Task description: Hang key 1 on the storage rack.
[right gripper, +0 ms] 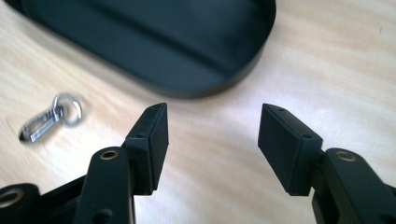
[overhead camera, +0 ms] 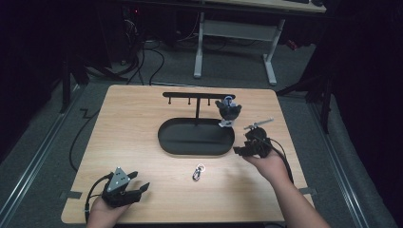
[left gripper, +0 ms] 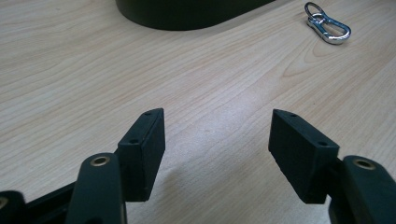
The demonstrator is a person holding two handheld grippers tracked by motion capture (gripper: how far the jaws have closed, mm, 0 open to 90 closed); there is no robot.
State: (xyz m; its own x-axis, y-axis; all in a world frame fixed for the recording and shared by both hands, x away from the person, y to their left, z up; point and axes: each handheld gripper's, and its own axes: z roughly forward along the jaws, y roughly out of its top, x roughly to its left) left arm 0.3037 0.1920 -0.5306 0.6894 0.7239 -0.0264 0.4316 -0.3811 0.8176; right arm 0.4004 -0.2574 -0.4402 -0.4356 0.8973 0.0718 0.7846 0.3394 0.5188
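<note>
Table (overhead camera: 142, 123) carries a black oval tray (overhead camera: 196, 137) with a hook rack. Right gripper (overhead camera: 239, 151) hovers at the tray's right end, jaws apart, empty. Left gripper (overhead camera: 139, 186) sits well off its near-left, jaws apart too. Key clip (overhead camera: 198, 171) lies just in front of the tray: light, rigid, slick metal, probably skids. Pinch across the clasp body, not the ring.

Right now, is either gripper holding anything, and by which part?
Nothing is held. Left gripper and right gripper are open over bare table; the keyring clip lies untouched.
</note>
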